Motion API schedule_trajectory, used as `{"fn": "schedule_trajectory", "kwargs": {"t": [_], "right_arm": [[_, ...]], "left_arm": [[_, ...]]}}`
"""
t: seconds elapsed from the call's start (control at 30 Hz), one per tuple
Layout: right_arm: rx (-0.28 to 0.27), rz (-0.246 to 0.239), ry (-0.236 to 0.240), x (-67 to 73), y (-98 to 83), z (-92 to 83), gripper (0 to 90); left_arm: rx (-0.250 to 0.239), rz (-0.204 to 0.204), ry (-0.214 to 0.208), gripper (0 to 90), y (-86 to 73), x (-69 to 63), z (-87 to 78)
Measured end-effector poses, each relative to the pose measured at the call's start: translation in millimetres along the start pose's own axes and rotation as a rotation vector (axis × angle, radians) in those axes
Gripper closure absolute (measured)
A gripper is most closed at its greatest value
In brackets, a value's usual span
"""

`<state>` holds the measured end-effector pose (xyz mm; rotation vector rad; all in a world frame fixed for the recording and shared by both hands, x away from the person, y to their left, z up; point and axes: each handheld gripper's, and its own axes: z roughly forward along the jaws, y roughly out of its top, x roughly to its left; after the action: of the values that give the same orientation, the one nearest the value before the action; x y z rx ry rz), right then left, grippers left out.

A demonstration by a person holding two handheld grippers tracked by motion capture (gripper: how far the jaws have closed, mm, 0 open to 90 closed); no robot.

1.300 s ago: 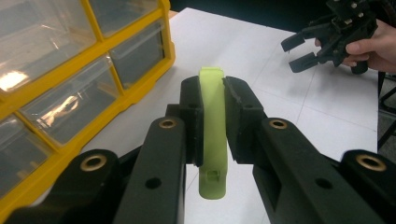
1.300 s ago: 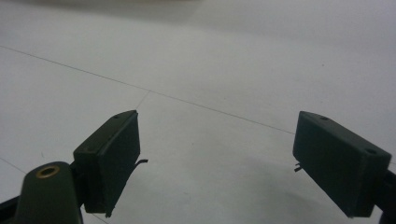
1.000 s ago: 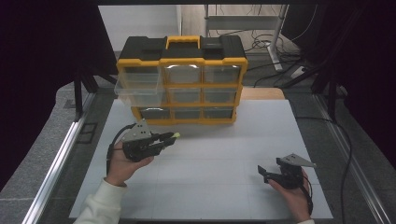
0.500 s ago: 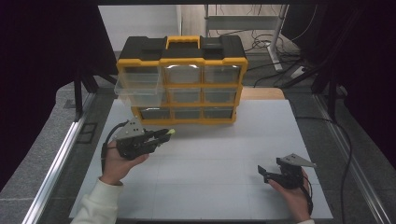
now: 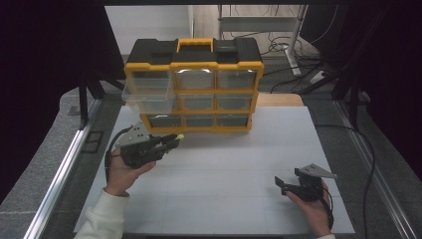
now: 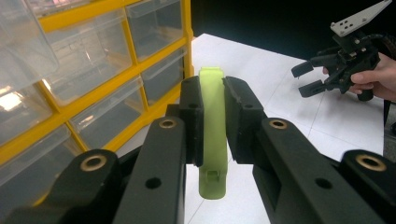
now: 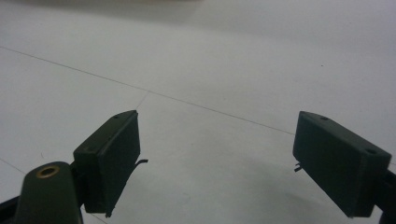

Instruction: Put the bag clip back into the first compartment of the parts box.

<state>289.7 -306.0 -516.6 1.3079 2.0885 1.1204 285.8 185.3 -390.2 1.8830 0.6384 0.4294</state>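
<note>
Grey floor runs down the left side of the high view, where a metal rail (image 5: 59, 174) edges the white surface (image 5: 239, 159) and dark curtains close off the room. Near the surface's left edge the left tool (image 5: 171, 141) is held in a hand (image 5: 122, 172), its jaws pressed on a slim lime-green clip (image 6: 213, 135); in the left gripper view the clip stands between the 2 black pads with both ends sticking out. It hangs above the surface, just in front of the lower left corner of the organizer (image 5: 194, 87), apart from it. That organizer (yellow frame, black top, 9 clear drawers) stands at the back middle of the surface, with its upper left drawer (image 5: 147, 94) pulled out. Behind it, cables (image 5: 293, 45) lie on the floor beside a metal frame leg. Toward the front right corner the right tool (image 5: 279, 183) rests low over the surface in the other hand (image 5: 311, 209), jaws spread wide with nothing between them.
</note>
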Motion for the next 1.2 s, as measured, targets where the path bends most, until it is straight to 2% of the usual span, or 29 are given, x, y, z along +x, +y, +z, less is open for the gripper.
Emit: {"fn": "schedule_trajectory", "kwargs": {"t": [0.57, 1.2], "right_arm": [[-0.003, 0.009, -0.007, -1.3, 0.1, -0.2, 15.2], [-0.004, 0.011, -0.015, -1.4, 0.2, -0.1, 15.2]], "left_arm": [[-0.022, -0.002, 0.019, 77.7, 12.5, 7.5, -2.0], [-0.031, 0.016, 0.039, 77.7, 29.7, 11.2, -8.2]]}}
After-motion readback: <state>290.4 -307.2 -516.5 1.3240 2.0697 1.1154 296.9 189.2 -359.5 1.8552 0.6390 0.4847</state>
